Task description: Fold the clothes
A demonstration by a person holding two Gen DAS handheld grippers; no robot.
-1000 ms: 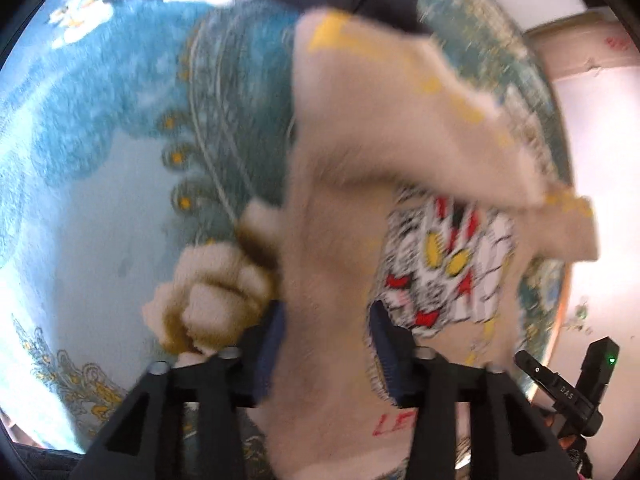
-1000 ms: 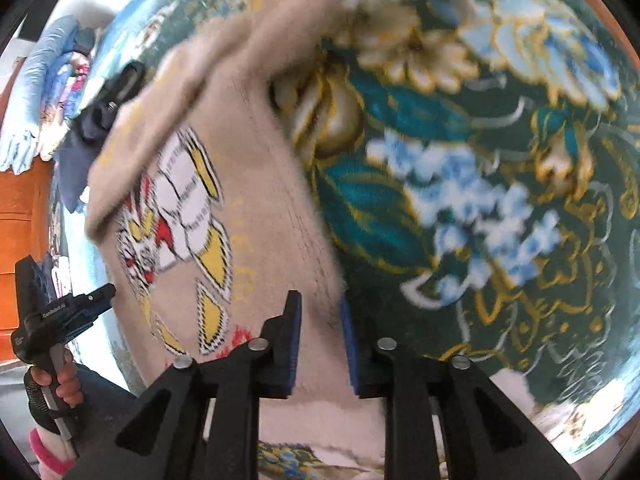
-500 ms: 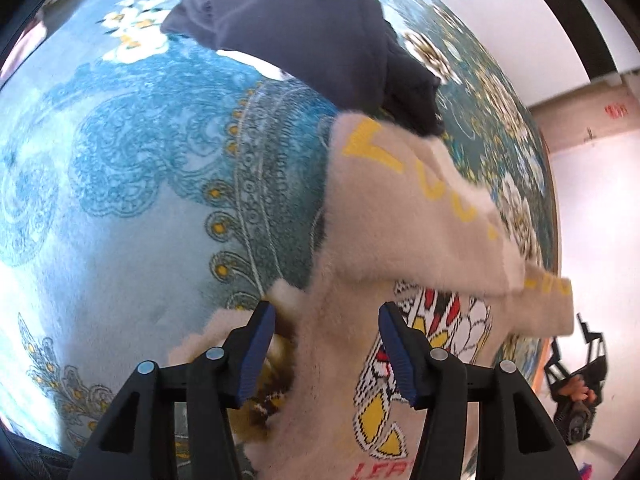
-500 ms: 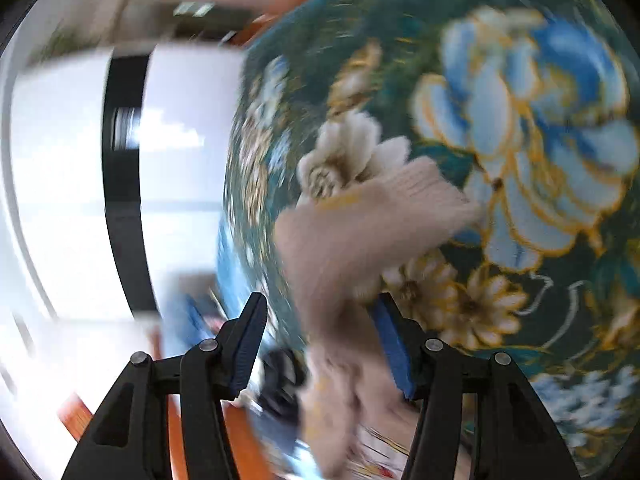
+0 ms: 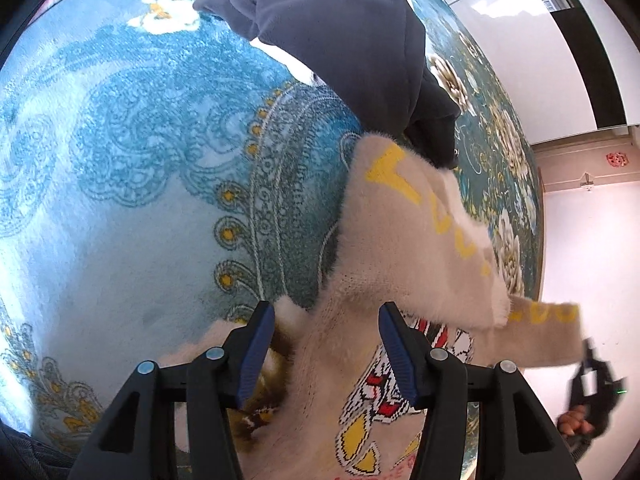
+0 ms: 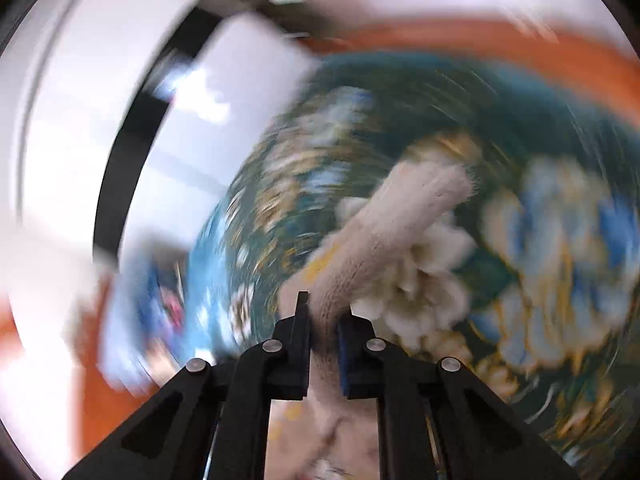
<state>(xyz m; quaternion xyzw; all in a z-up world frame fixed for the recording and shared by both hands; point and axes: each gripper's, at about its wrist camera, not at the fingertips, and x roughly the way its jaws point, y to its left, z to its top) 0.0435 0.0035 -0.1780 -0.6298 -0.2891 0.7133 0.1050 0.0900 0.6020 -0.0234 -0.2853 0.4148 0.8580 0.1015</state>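
Observation:
A fuzzy beige sweater [image 5: 404, 248] with yellow letters and a red, white and yellow graphic lies on the blue and green patterned carpet. One sleeve is folded across its chest. My left gripper [image 5: 326, 344] is open, its jaws on either side of the sweater's body, holding nothing. My right gripper [image 6: 323, 324] is shut on the other beige sleeve [image 6: 404, 220], which sticks out forward past the fingers. The right wrist view is heavily blurred by motion.
A grey garment [image 5: 344, 28] lies in a heap on the carpet [image 5: 120, 200] just beyond the sweater. A white wall and black strip stand at the right. The other hand and gripper show at the left wrist view's lower right [image 5: 592, 400].
My left gripper let go of the sweater, opened and drew back. My right gripper released the sweater, then shut on the sleeve and is swinging fast.

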